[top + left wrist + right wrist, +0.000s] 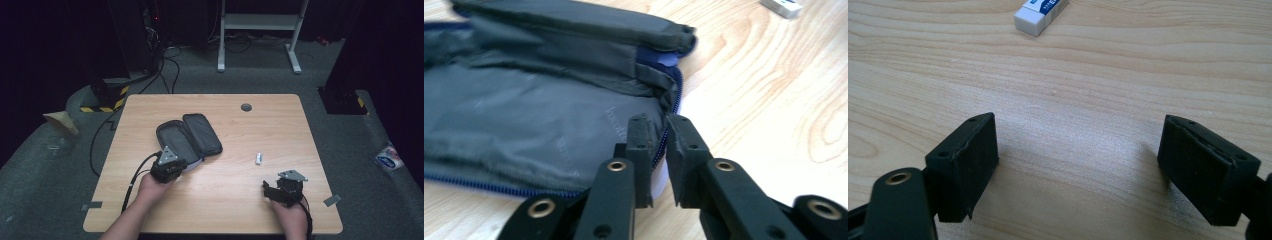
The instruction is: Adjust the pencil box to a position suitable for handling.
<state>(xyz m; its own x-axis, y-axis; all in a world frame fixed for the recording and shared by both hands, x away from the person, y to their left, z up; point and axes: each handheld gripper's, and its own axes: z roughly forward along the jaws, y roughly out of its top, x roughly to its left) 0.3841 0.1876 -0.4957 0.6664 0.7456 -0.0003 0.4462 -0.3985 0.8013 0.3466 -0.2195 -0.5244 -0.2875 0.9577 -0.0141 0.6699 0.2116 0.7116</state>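
Left tongs [664, 131], angled low, pinch the zipper edge of the unzipped dark pencil case [524, 115]; right tongs [1078, 165] rest wide open, empty.

Right claw [1078, 150] gapes over table [1098, 75] near eraser [1040, 14].

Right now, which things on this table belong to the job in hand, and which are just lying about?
In the job:
- pencil case, lying open, its zip edge pinched by the left gripper
- eraser, ahead of the open right gripper

Lying about:
- grey grommet in the table
- tape patch at the table's right edge
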